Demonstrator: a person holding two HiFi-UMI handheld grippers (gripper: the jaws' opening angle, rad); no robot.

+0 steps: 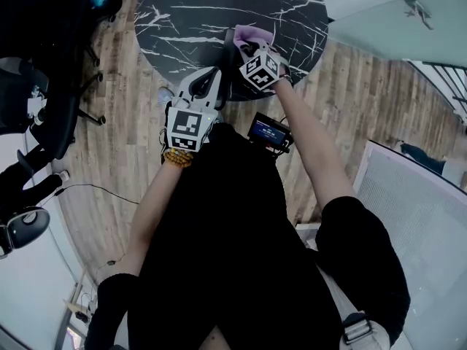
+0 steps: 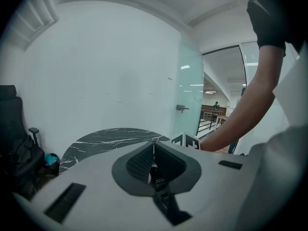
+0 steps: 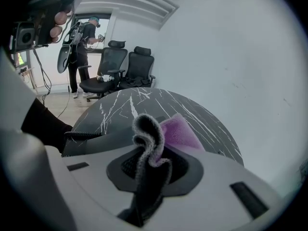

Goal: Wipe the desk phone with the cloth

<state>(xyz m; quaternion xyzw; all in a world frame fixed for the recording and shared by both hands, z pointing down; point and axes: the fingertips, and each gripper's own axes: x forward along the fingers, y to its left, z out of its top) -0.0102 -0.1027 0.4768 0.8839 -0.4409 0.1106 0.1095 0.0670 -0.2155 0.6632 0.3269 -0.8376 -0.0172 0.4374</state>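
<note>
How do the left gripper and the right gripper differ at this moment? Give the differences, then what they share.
The left gripper is empty, its jaws shut on nothing. The right gripper is clamped on a purple and grey cloth. In the head view, the left gripper sits at the near edge of the black marbled table, while the right gripper reaches farther in over it. Both have their jaws closed.

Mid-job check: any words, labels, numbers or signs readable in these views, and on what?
No text is readable in any view.
Screen at the person's waist: blue display, print too small to read.
Label behind the shut jaws of the left gripper: too small to read.
Left cube and right cube: black-and-white square patterns only, no words.
</note>
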